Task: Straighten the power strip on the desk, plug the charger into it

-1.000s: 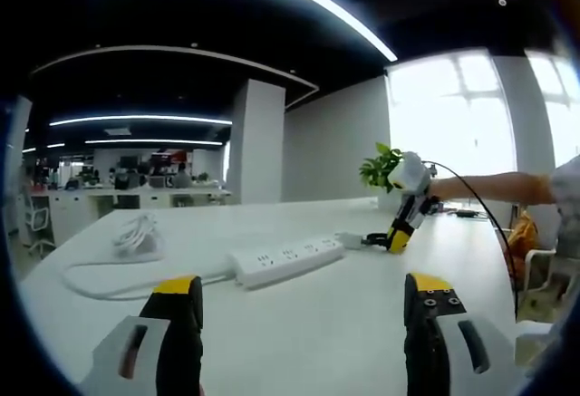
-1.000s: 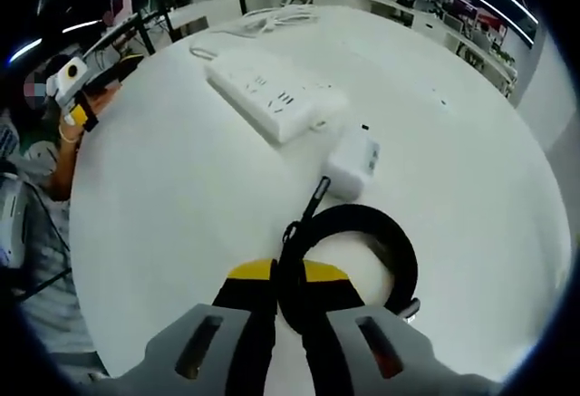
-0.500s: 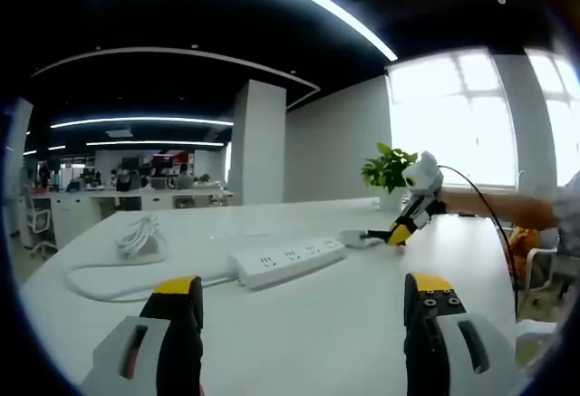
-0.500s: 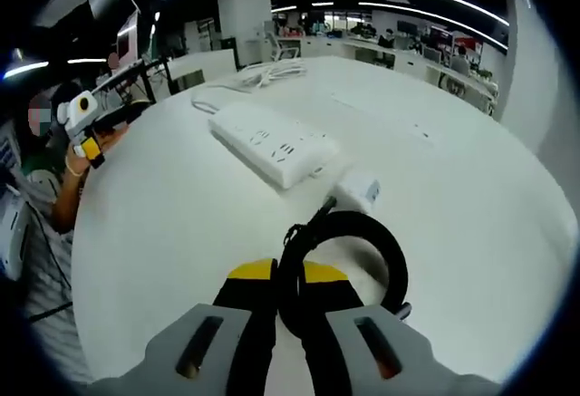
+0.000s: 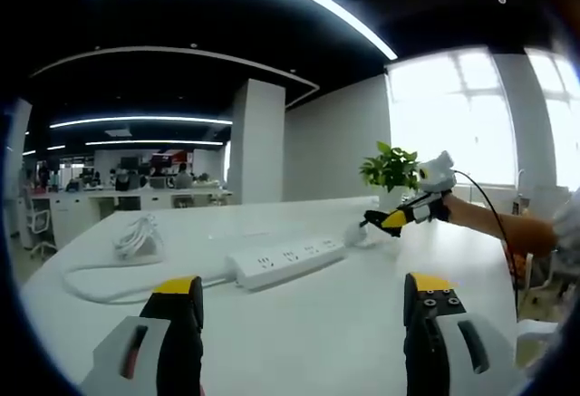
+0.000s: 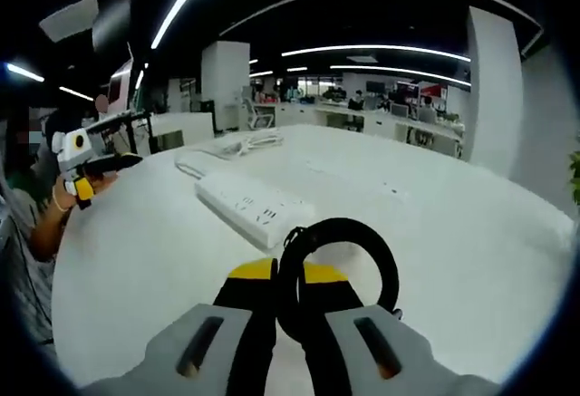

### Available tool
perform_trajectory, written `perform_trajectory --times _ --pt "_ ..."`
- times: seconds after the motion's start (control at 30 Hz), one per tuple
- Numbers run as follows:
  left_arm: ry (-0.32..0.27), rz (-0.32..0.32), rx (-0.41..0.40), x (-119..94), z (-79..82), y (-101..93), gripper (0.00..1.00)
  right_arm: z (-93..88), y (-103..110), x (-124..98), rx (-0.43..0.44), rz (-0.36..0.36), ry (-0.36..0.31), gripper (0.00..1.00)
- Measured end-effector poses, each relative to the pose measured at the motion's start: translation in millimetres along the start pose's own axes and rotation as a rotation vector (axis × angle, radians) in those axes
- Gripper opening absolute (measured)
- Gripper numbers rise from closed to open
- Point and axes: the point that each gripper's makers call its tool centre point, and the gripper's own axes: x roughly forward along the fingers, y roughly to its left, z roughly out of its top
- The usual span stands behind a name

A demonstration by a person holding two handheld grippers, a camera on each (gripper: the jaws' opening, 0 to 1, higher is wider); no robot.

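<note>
Two jaws of right gripper point(image 6: 288, 298) pinching charger cable point(image 6: 337, 269); left gripper point(image 5: 304, 310) spread; keep charger steady nearing power strip point(image 6: 256, 207).

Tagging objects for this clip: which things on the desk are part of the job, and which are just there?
Part of the job:
- power strip with its white cord
- black charger cable, looped, clamped in the right tongs
- left tongs, open, holding nothing
- charger block: can't make it out clearly now

Just there:
- potted plant
- far desks and chairs
</note>
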Motion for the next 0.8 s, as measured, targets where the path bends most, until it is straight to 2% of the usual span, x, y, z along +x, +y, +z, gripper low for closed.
perform_trajectory --times 0.2,0.6,0.8 --pt "0.003 -0.017 0.008 4.6 1.4 -5.6 0.93 10.7 5.0 1.9 -0.007 -0.029 -0.056 0.06" --pt "0.005 -0.024 0.019 6.2 2.7 -9.4 0.93 44.3 28.0 0.2 -0.008 -0.033 -0.183 0.06" --pt "0.003 -0.029 0.021 7.0 3.7 -11.2 0.93 55.3 38.4 -0.8 -0.013 -0.029 -0.221 0.06"
